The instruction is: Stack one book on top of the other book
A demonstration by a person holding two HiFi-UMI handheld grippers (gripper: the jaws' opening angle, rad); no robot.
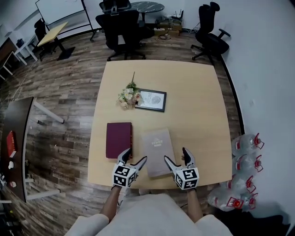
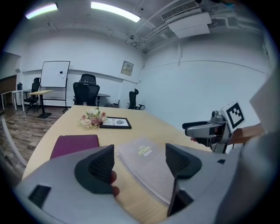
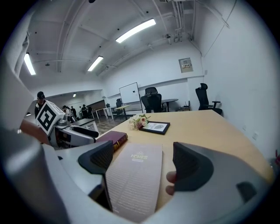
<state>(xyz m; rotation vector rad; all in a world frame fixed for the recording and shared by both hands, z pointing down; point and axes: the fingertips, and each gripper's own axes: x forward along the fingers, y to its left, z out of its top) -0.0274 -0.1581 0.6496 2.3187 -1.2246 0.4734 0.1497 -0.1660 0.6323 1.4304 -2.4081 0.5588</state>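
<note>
The light wooden table [image 1: 193, 115] is roughly square. Its lower edge in the head view runs just below both tools, and its whole right half and upper band lie bare. It stands on a wood-plank floor [image 1: 69, 92] in a white-walled office, with black office chairs [image 1: 122, 27] at the top of the frame, a whiteboard [image 1: 60, 11] at upper left and water bottles [image 1: 246, 161] against the wall at lower right. A framed picture [image 1: 150, 100] and a small bunch of flowers [image 1: 129, 96] touch each other just above the table's centre. Below them the two books lie flat, side by side and not stacked. The maroon book [image 1: 119, 139] is at the left and the grey book [image 1: 157, 152] at the right, with a narrow strip of bare table between them. Both have their long axes running from the lower edge toward the upper edge. The grey book leans slightly left at its top, its title sits toward its upper end, and its lower end comes close to the table's edge. The left gripper [image 1: 133, 159] sits over the gap at the books' lower corners. In its own view the left gripper [image 2: 140, 164] is released, jaws wide, with table and the grey book's edge showing between them. The right gripper [image 1: 178, 159] is at the grey book's lower right corner. In its own view the right gripper [image 3: 144, 164] is also spread, the book's near end lying between the jaws, unclamped.
</note>
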